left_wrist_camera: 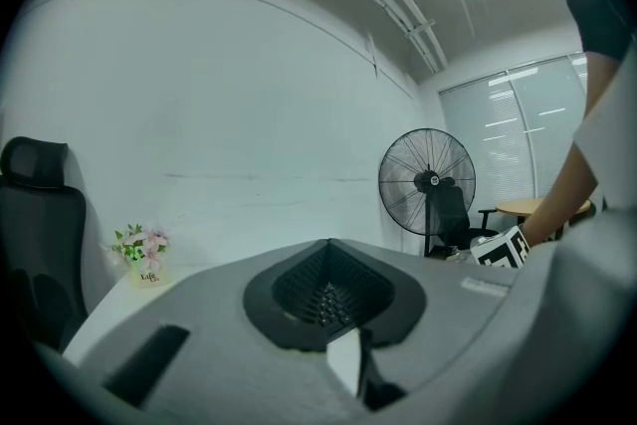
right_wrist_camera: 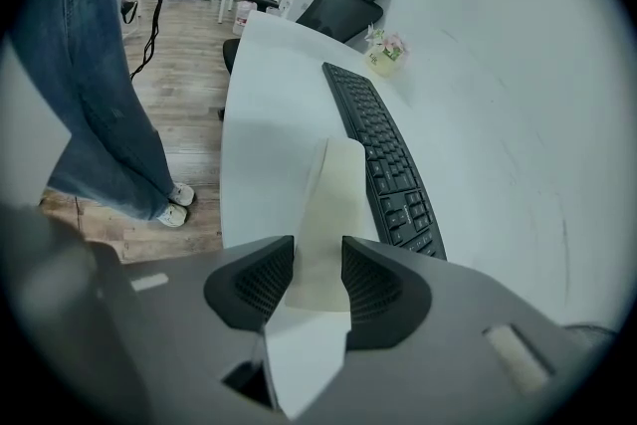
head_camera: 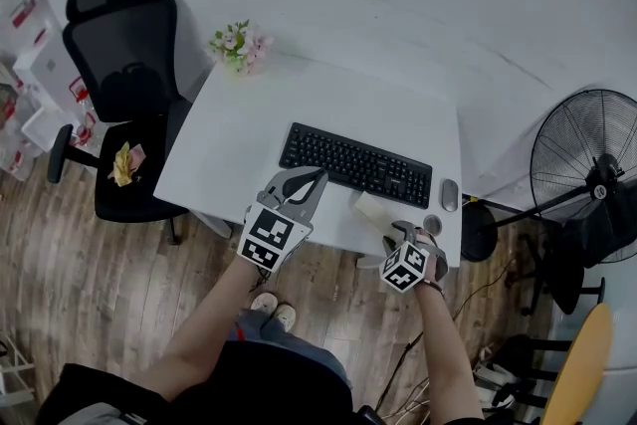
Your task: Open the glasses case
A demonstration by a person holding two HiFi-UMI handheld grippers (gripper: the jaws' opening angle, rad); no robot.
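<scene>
One case (head_camera: 373, 210), one keyboard (head_camera: 355, 164), one mouse (head_camera: 449, 195)

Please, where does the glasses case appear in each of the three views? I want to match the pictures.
Head view: the glasses case lies near the front edge of the desk, between the keyboard and the right gripper.
Left gripper view: it is not in it.
Right gripper view: the glasses case is at lower centre, its near end between the jaws.
Shared landmark: the flower pot shows in all three.
</scene>
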